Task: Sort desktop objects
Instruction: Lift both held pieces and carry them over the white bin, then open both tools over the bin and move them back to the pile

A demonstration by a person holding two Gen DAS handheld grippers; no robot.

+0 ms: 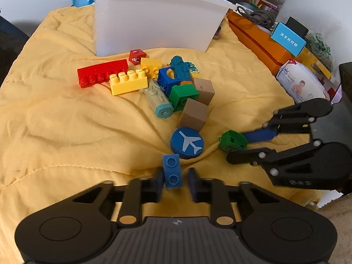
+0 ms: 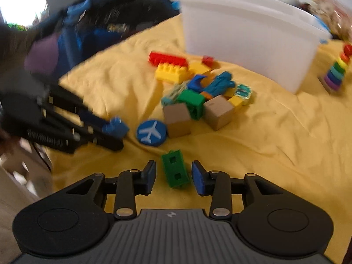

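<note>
A pile of toy blocks point(image 1: 154, 83) lies on a yellow cloth point(image 1: 66, 132) in front of a white plastic bin point(image 1: 154, 15). My left gripper point(image 1: 175, 181) is open around a small blue two-stud brick point(image 1: 172, 173), which touches its left pad. My right gripper point(image 2: 173, 175) is open around a small green hollow block point(image 2: 176, 171), with gaps on both sides. The green block also shows in the left wrist view point(image 1: 233, 141). A blue round disc with a white plane point(image 1: 187, 143) lies between the two grippers. The pile holds red, yellow, green, blue and brown blocks.
Orange boxes point(image 1: 264, 41), a blue box point(image 1: 288, 38) and a wipes pack point(image 1: 301, 83) line the right side. A rainbow ring stacker point(image 2: 336, 72) stands right of the bin. A dark bag point(image 2: 99, 26) lies at the far left.
</note>
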